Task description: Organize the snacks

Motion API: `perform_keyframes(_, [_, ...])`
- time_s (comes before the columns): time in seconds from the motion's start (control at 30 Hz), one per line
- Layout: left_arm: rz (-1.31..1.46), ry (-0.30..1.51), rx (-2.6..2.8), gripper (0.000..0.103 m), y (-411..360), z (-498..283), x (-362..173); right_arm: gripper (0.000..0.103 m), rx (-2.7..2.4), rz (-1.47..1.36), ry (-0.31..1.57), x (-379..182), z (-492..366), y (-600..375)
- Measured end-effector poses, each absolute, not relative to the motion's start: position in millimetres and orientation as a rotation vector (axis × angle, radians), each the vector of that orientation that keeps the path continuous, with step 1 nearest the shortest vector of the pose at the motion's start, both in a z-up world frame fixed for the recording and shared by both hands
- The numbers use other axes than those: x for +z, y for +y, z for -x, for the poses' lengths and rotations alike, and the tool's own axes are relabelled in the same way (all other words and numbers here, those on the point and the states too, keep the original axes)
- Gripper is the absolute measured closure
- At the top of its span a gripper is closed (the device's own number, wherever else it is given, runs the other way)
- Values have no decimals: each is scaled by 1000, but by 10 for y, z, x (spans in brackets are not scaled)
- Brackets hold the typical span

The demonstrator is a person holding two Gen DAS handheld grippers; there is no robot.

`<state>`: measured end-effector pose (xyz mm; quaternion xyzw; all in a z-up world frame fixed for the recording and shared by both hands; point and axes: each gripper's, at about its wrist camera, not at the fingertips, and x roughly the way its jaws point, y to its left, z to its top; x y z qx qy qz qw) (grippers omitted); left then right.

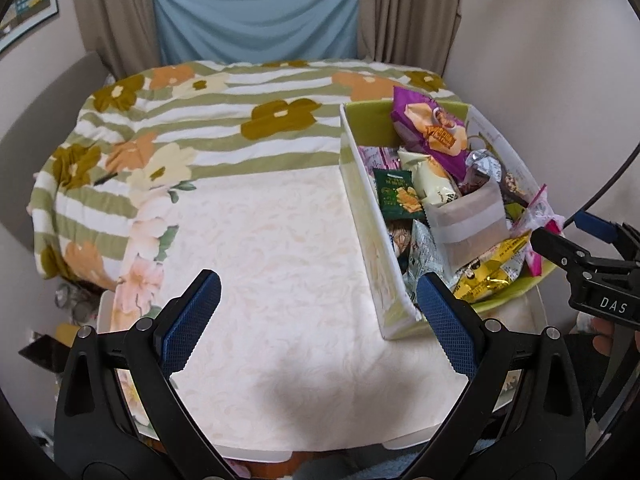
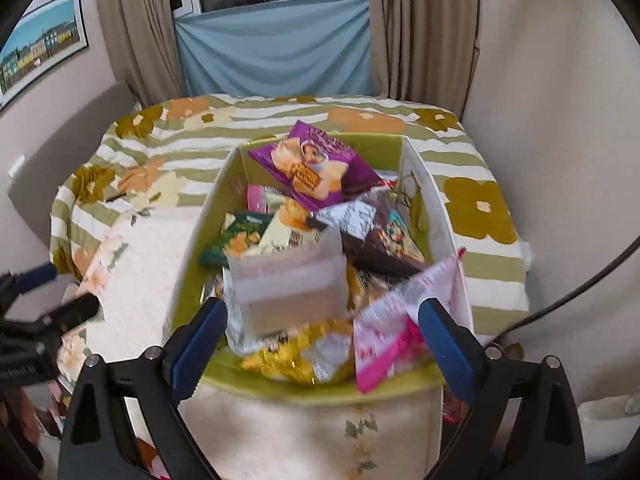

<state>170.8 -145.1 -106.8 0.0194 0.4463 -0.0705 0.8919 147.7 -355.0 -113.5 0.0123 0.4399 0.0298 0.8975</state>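
A white box with a green inside stands on the table's right side, heaped with snack packets. On top lie a purple bag, a brown-and-white striped pouch, a dark green packet, a yellow packet and a pink packet. My right gripper hovers open over the box's near end; the striped pouch lies blurred between its spread fingers, no pad pressing it. My left gripper is open above the bare cloth left of the box.
A cream patterned tablecloth covers the near table. A green-striped floral blanket covers the far part. Curtains and a blue sheet hang behind. A hand shows at the right edge. Clutter sits on the floor at lower left.
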Motion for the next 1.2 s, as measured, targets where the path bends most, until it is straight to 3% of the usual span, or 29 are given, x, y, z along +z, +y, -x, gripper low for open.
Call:
perform_keyframes(0.6, [-17,653,-116,1,-736,-384,-88,8,48,-40,663,-150,-263,-2944])
perform_keyframes(0.7, [-8,620,-99,1,-642,-180,-4,0,47,-22,619,-42,-63,-2827])
perform_keyframes(1.2, [-29,560,-55,1,-500,260,73,1,4,-20,618,-99,268,-2675])
